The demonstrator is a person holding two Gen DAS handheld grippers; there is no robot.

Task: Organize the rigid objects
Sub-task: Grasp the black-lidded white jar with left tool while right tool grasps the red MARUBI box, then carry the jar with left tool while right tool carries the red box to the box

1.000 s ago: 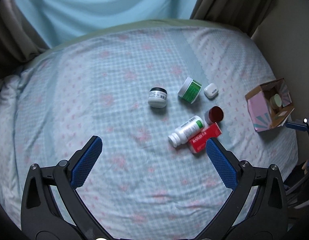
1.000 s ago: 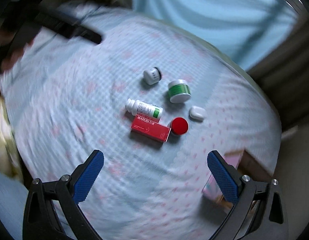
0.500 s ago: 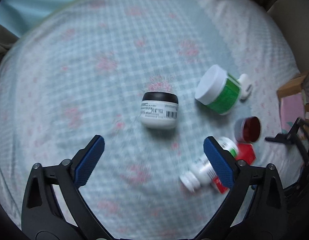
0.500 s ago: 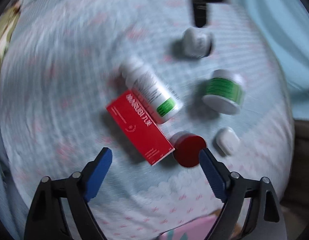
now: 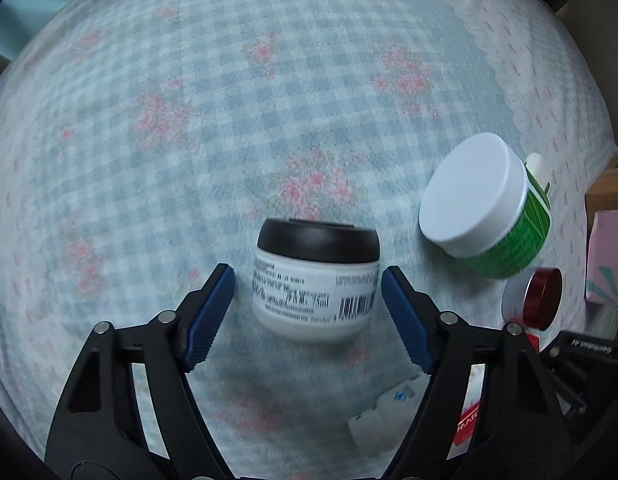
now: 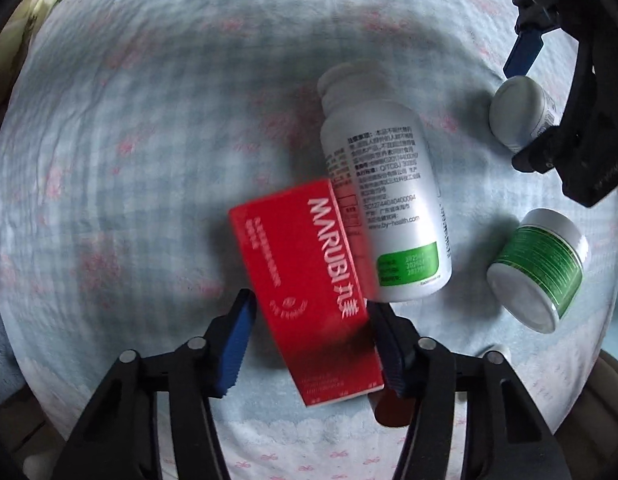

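Observation:
In the left wrist view, my left gripper (image 5: pixel 309 314) is open around a white jar with a black lid (image 5: pixel 315 280) standing on the checked bedspread; small gaps show on both sides. In the right wrist view, my right gripper (image 6: pixel 311 342) is open astride a red MARUBI box (image 6: pixel 309 276) lying flat; the right pad looks close to or touching the box edge. A white pill bottle with a green label (image 6: pixel 383 184) lies against the box. The white jar also shows at the upper right (image 6: pixel 517 114) between the left gripper's fingers (image 6: pixel 525 52).
A green jar with a white lid (image 5: pixel 485 204) (image 6: pixel 537 268) lies tilted to the right. A small red-lidded jar (image 5: pixel 539 298) sits beyond it. A pink open carton (image 5: pixel 609 256) stands at the right edge. The pill bottle's cap (image 5: pixel 373 424) lies near the left gripper's right arm.
Both grippers have dropped closer to the bed and narrowed. The left now brackets the black-lidded jar; the right now brackets the red box.

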